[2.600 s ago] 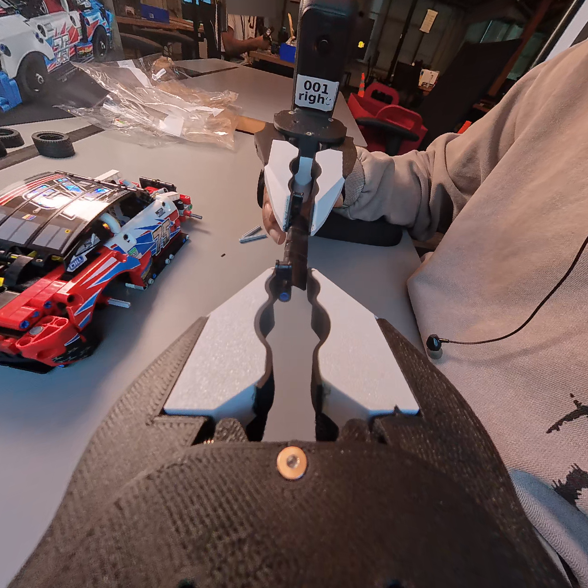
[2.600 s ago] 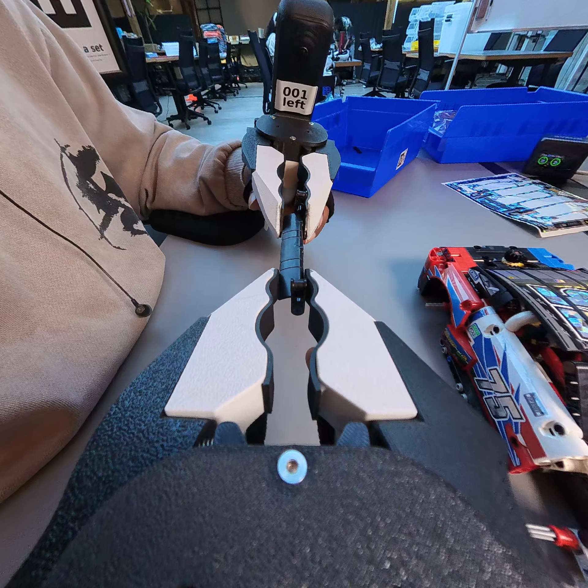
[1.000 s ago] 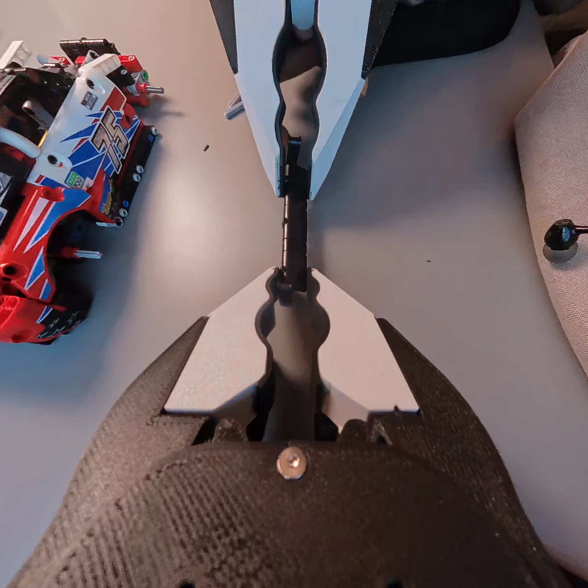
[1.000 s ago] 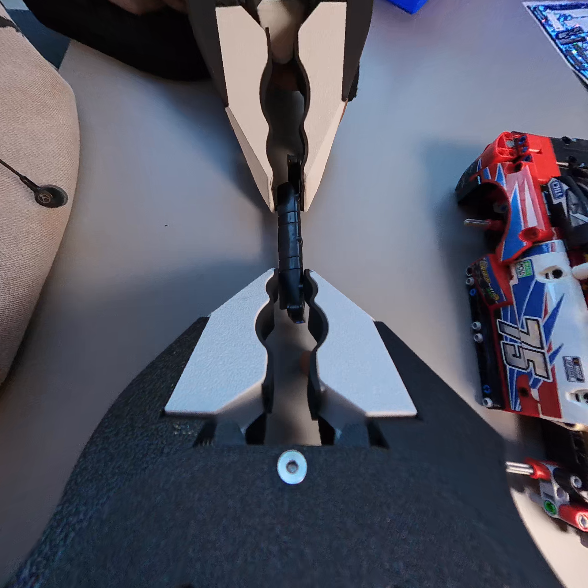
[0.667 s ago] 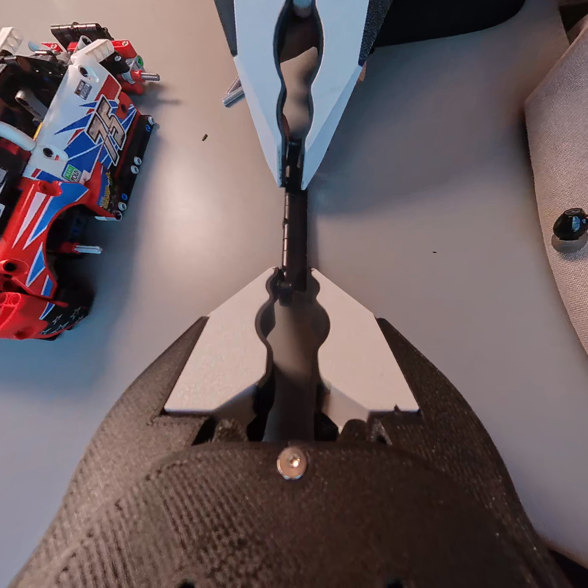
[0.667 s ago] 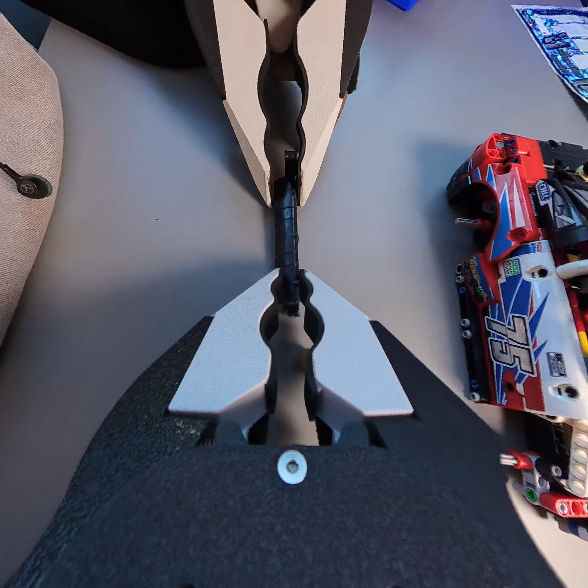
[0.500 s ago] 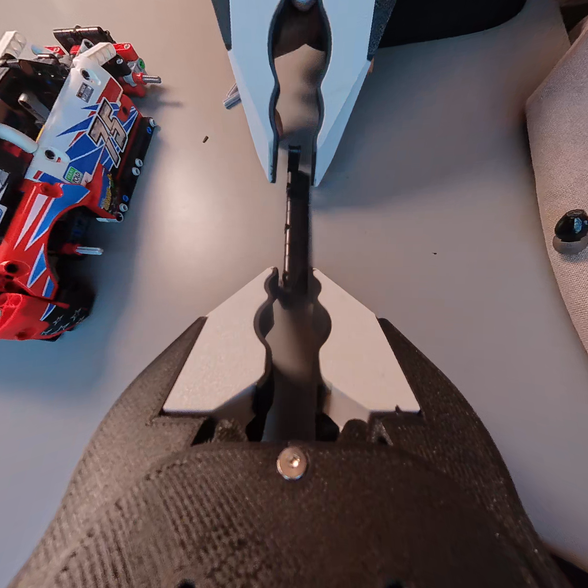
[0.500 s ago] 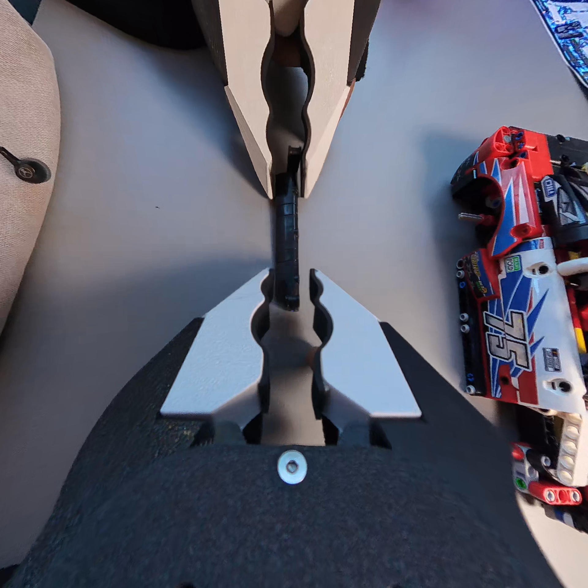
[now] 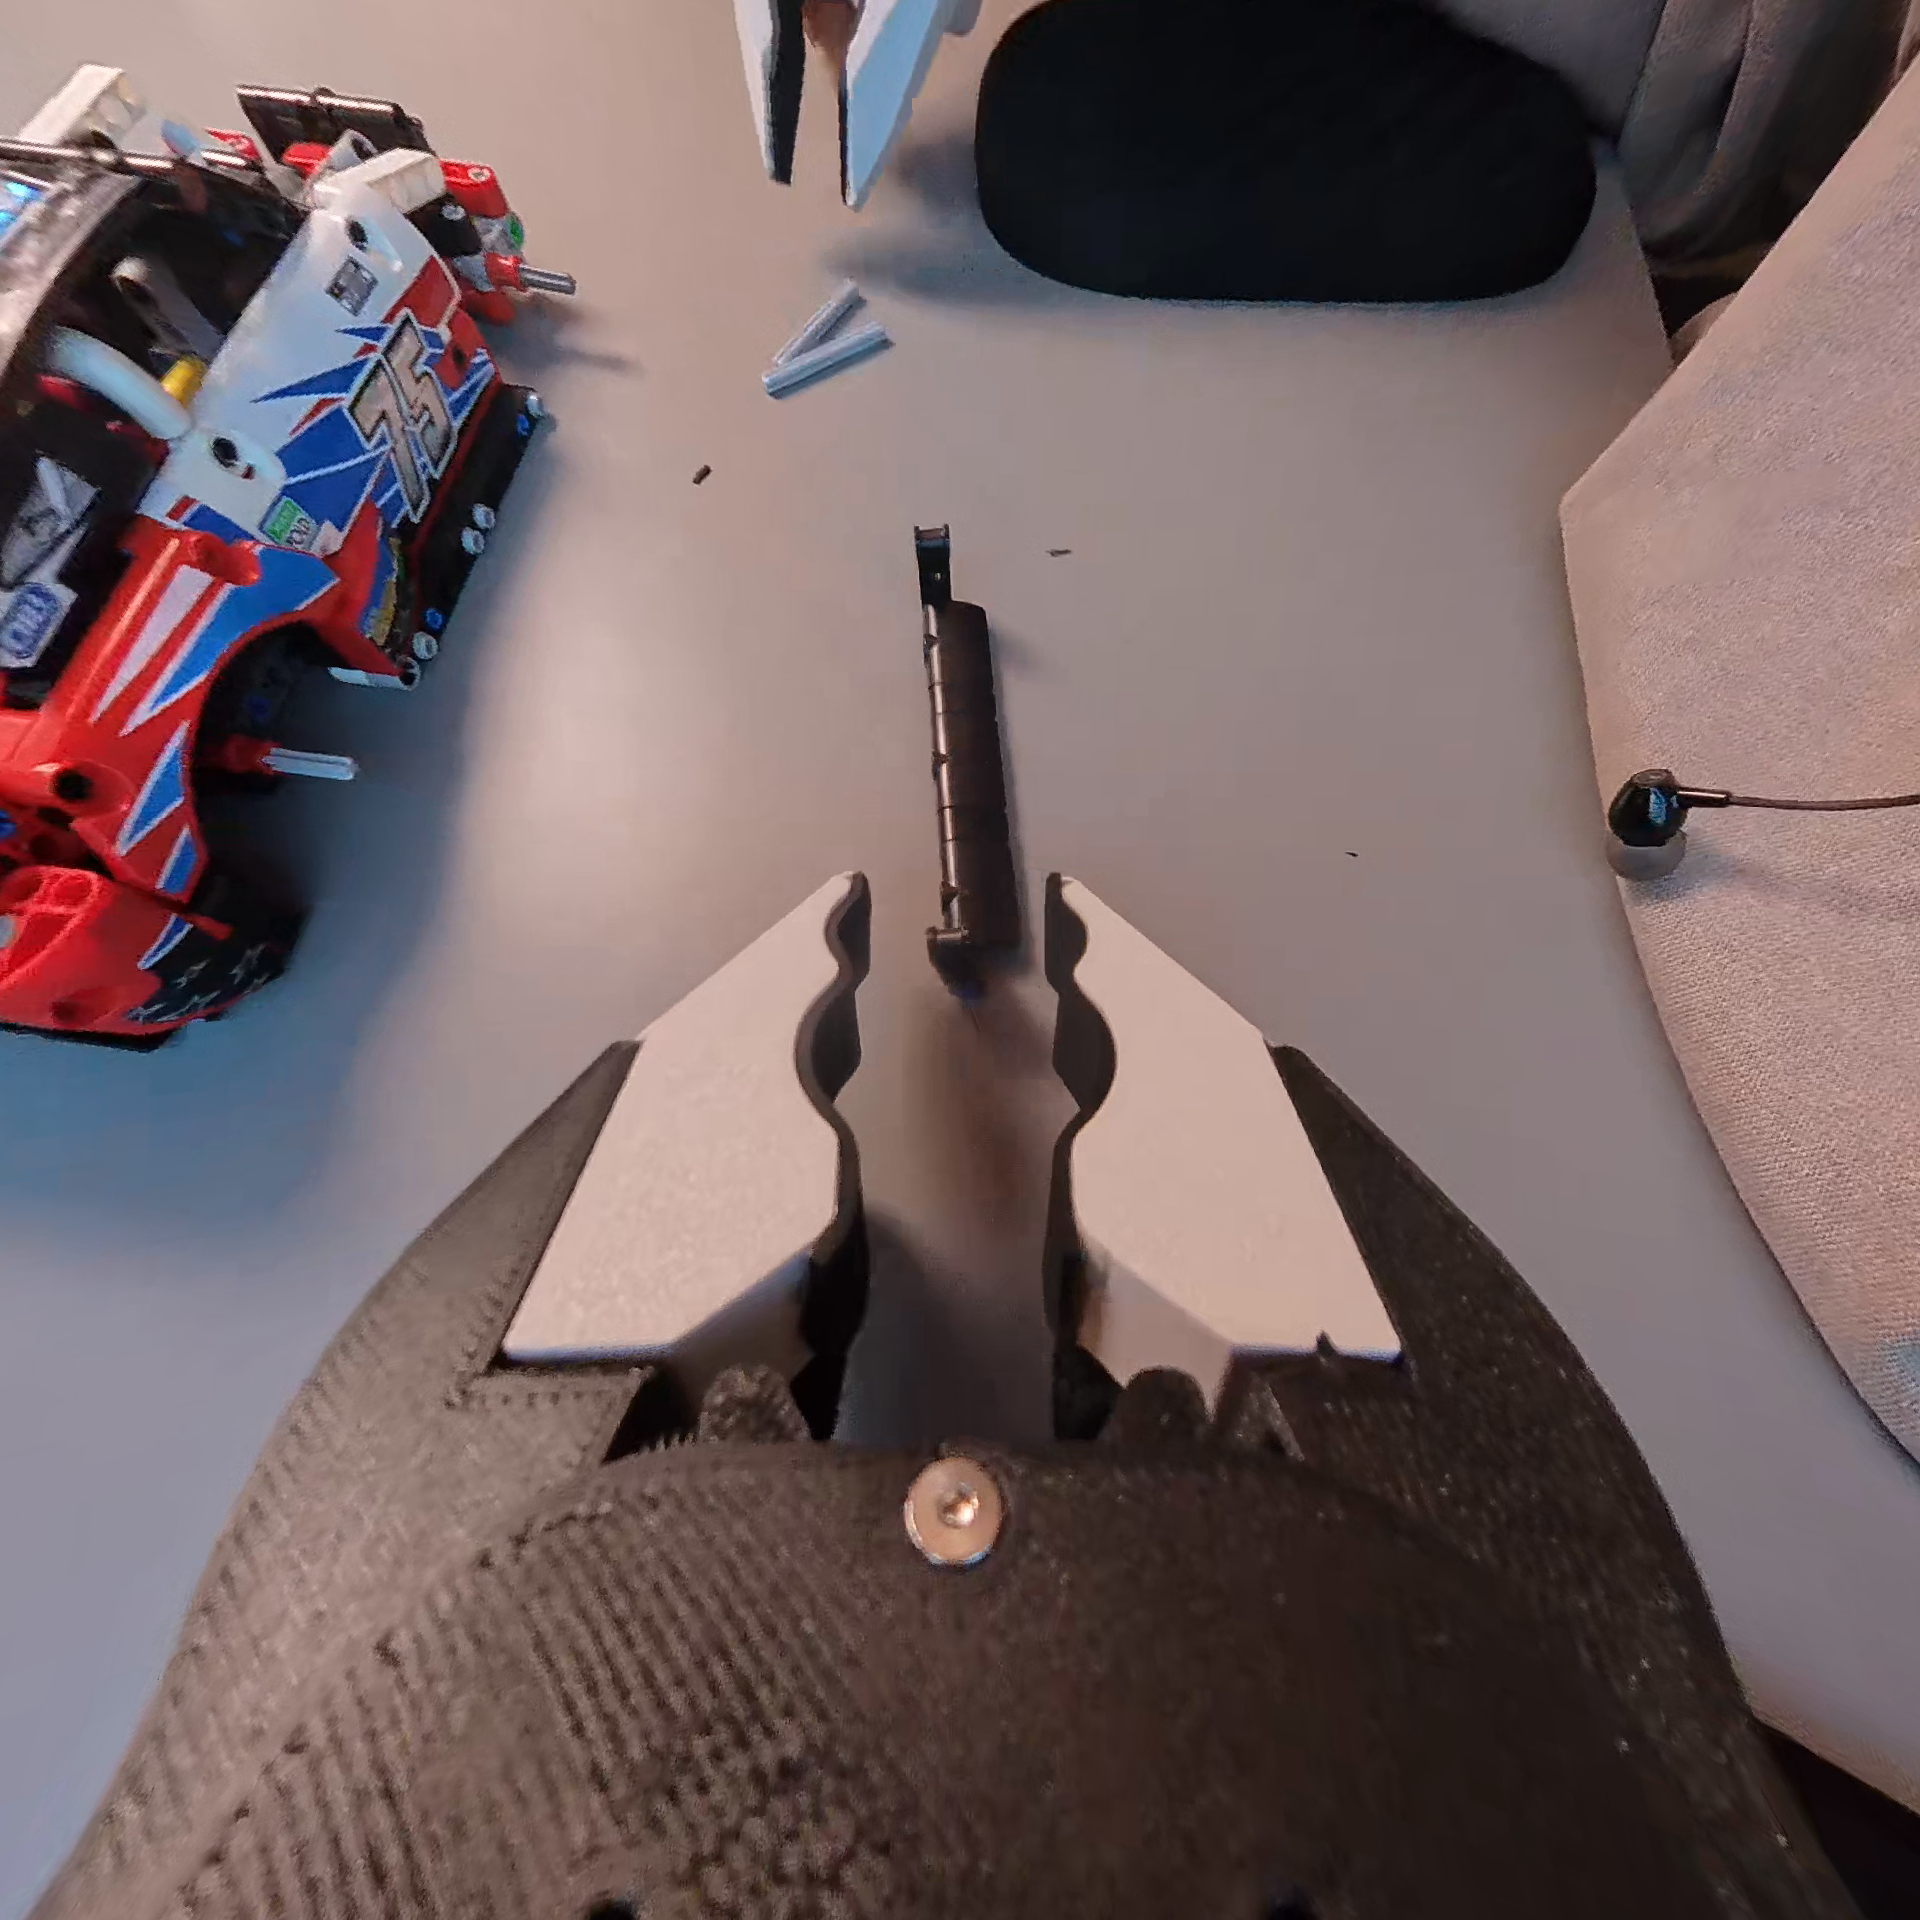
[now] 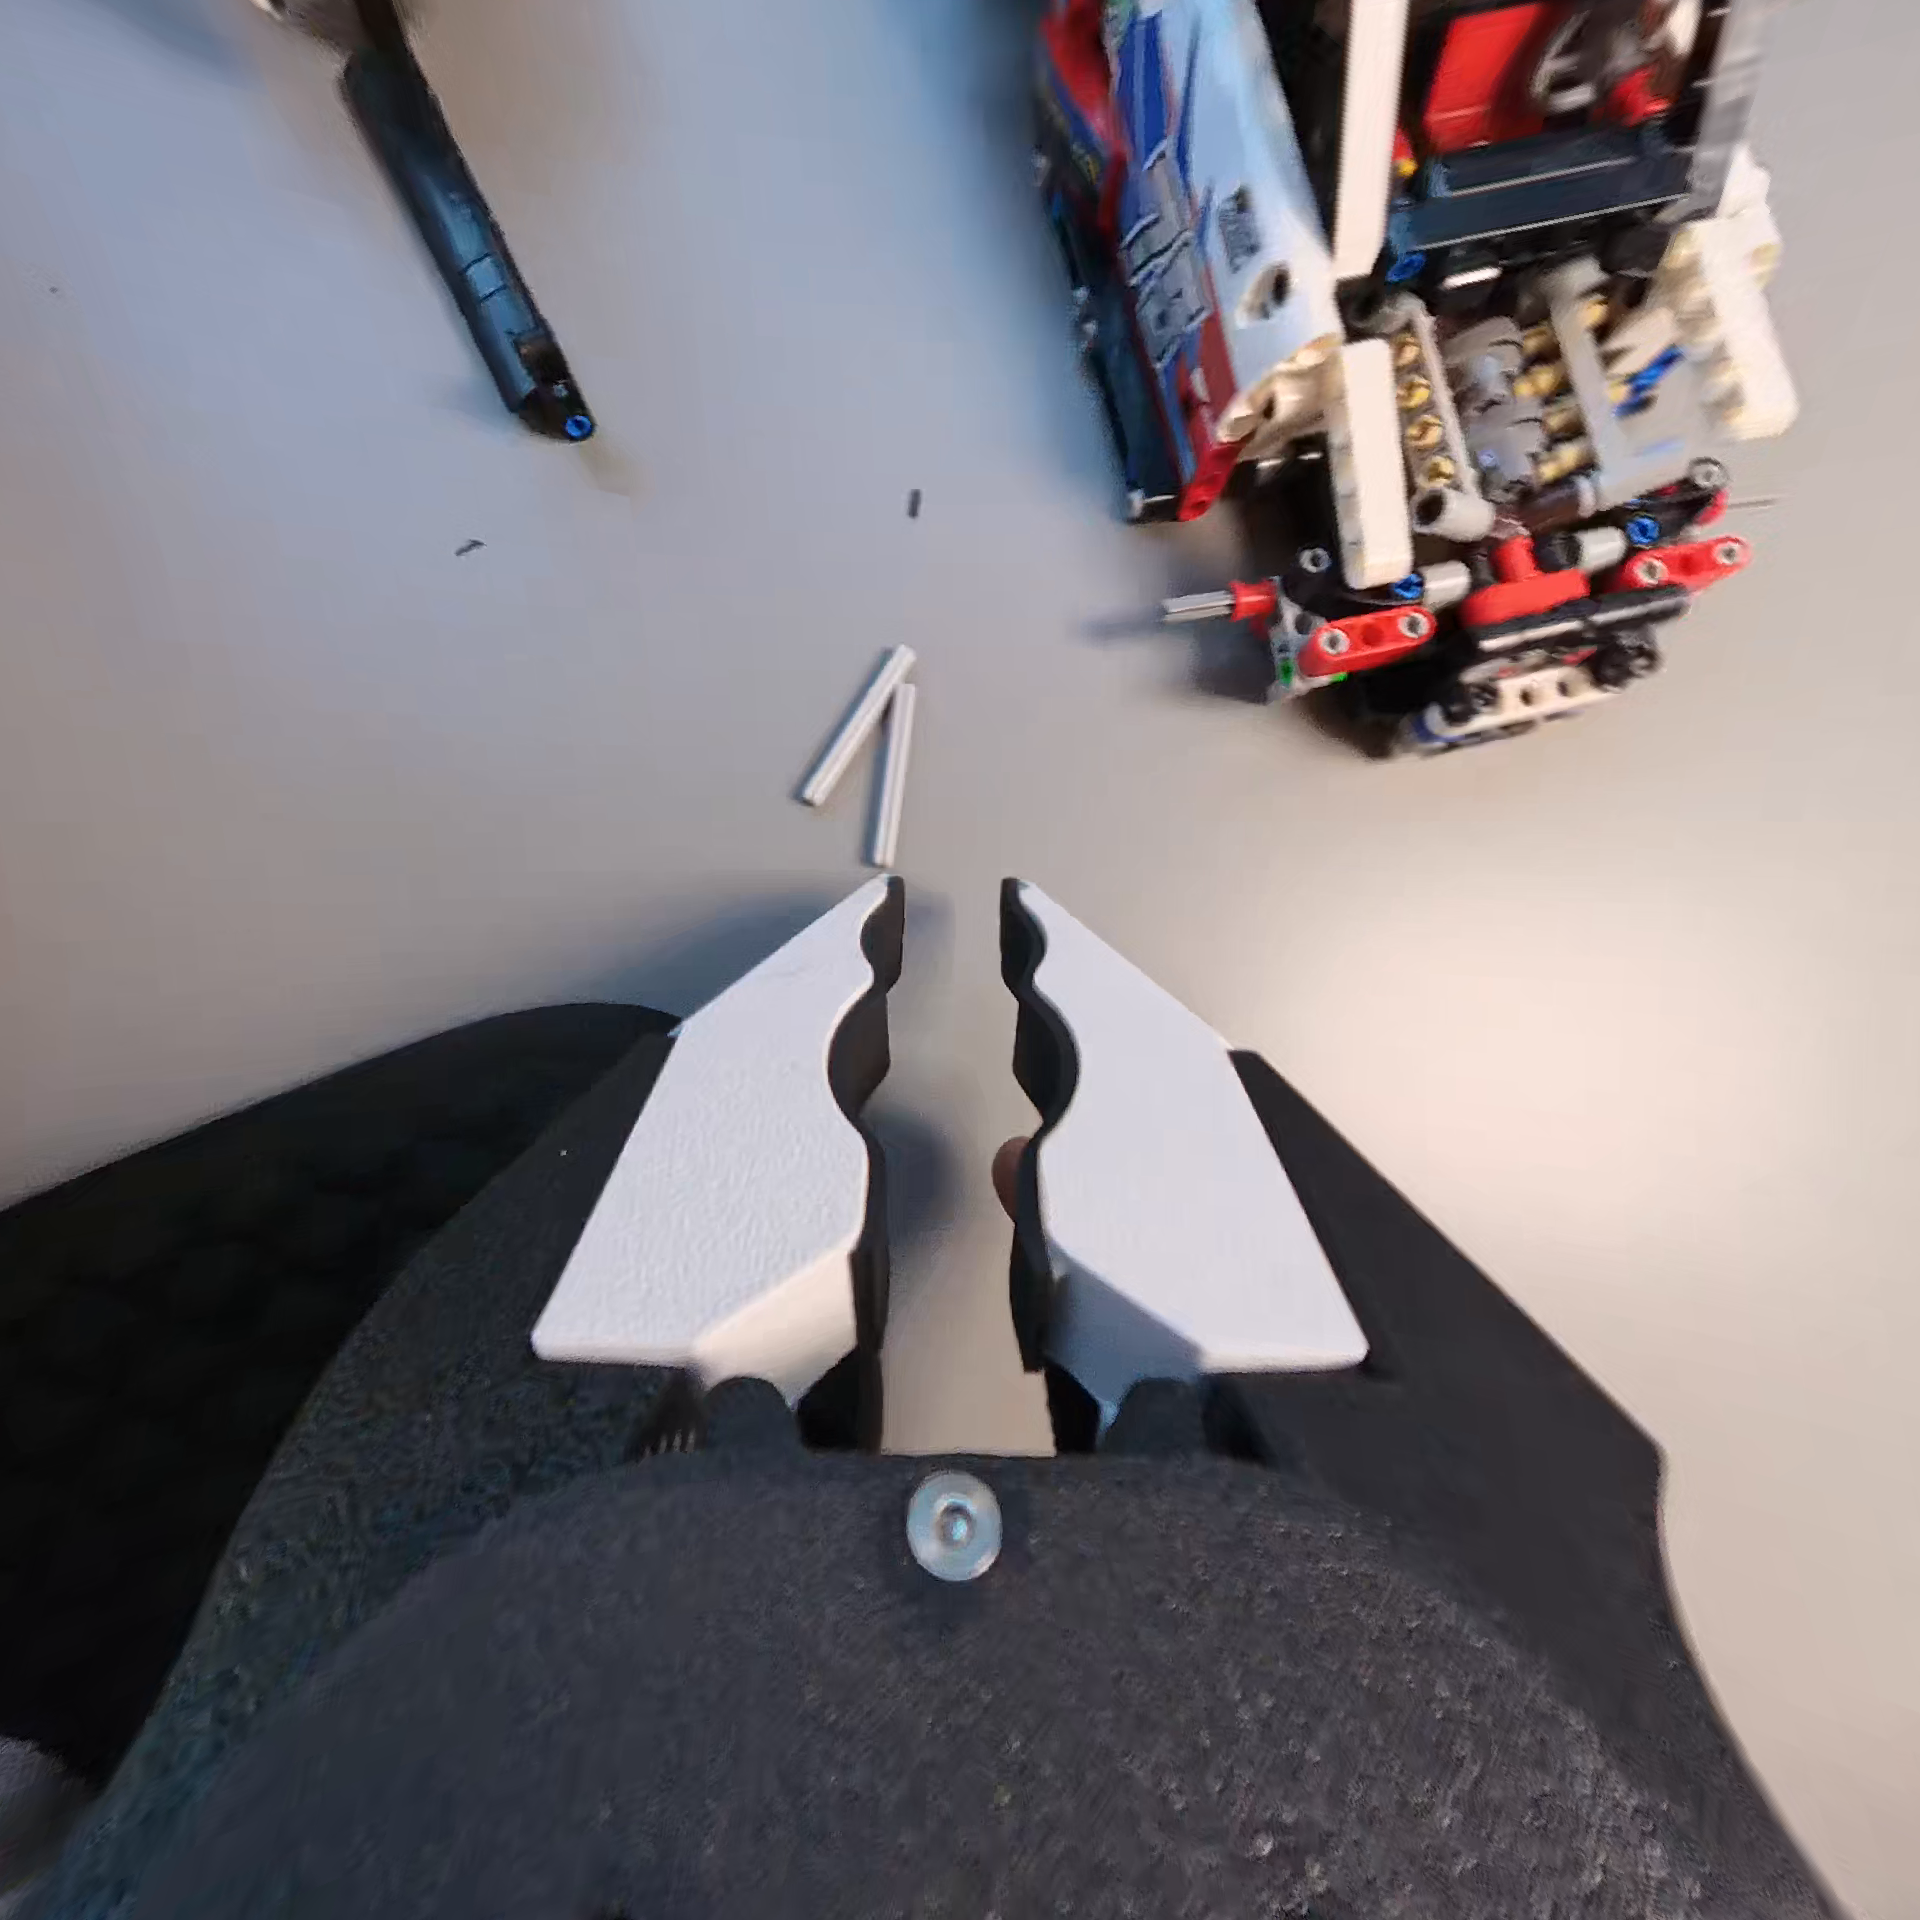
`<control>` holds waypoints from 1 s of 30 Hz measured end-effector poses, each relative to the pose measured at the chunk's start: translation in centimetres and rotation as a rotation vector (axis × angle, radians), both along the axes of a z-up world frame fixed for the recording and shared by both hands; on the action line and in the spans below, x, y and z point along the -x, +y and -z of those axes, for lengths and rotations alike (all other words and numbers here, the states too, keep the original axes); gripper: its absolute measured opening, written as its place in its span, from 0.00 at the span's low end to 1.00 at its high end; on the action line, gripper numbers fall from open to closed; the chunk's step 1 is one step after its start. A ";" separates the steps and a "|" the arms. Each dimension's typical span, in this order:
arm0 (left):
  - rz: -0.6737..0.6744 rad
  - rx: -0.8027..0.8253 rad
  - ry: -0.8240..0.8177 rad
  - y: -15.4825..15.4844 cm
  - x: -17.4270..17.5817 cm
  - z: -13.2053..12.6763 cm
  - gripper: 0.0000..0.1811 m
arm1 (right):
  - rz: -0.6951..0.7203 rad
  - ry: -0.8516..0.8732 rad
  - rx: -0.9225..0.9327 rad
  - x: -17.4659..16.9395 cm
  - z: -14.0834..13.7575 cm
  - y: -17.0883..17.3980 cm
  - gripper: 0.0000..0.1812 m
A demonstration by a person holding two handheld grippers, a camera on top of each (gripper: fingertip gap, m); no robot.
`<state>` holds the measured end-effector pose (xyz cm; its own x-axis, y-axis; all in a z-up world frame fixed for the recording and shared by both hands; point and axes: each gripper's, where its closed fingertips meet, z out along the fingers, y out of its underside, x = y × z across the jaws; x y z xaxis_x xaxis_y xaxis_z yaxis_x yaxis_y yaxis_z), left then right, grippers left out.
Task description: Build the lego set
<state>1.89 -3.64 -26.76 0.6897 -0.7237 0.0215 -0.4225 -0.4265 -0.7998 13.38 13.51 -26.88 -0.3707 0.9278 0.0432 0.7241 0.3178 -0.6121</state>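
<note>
Both tools are empty: the left gripper (image 9: 954,883) hangs tilted down with its jaws spread wide, the long black lego piece (image 9: 964,769) lying loose on the grey table (image 9: 1299,623), one end between its tips. The right gripper (image 10: 951,883), jaws parted, points down at two thin grey axles (image 10: 868,743), near the car model (image 10: 1403,343). Looks like a fetch step; next it must straddle one axle and pinch it without rolling it.

Race number on car's (image 9: 249,499) door panel
</note>
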 end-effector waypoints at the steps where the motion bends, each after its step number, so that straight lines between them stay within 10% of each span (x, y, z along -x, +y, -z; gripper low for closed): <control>1: 0.013 0.011 0.014 -0.1 -0.3 0.4 0.18 | -0.026 -0.017 -0.003 0.2 0.4 -0.7 0.09; 17: -0.215 -0.160 0.075 2.5 4.4 -2.1 0.12 | -0.031 0.048 -0.157 2.3 -0.3 -0.9 0.01; 22: 0.053 -0.015 0.136 -1.0 -0.1 0.1 0.03 | -0.211 0.179 -0.031 3.4 -2.6 -6.4 0.01; 30: -0.032 -0.064 0.247 1.8 0.2 1.4 0.09 | -0.353 0.124 -0.058 4.9 0.3 -11.7 0.01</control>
